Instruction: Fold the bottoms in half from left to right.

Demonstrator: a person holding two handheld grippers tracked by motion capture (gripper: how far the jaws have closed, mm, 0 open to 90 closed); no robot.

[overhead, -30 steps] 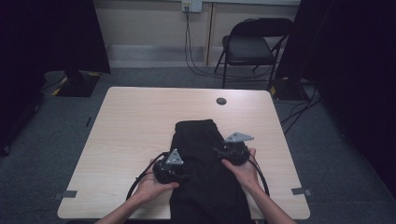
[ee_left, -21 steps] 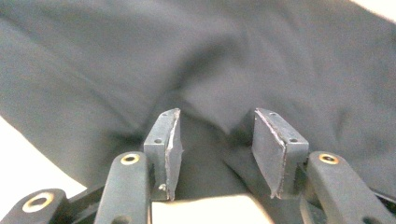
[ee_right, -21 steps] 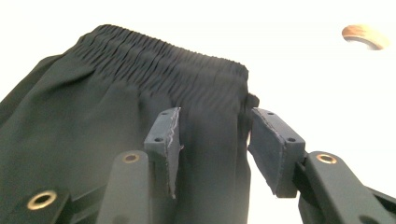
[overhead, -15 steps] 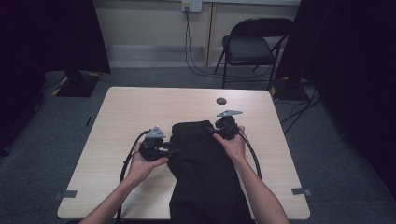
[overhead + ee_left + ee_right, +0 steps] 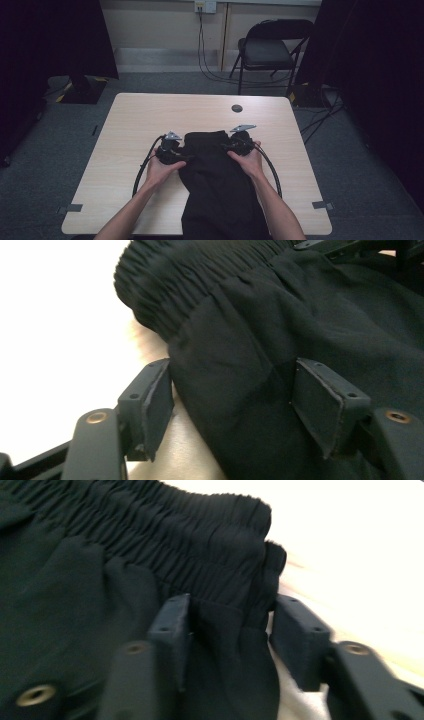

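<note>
A black garment with a gathered elastic waistband lies on the light wooden table and hangs over the near edge. My left gripper is at the garment's left side just below the waistband. It stands open, with the cloth edge between its pads. My right gripper is at the waistband's right corner. Its jaws are apart too, and a fold of cloth fills most of the gap beside its pads.
A small dark round disc is set in the table's far side. A black folding chair stands beyond the table. Cables loop from the grippers across the table on both sides. Tape marks sit at the near corners.
Both hands have slid away from the person along the garment's sides, from its middle up to the waistband. The garment has hardly moved.
</note>
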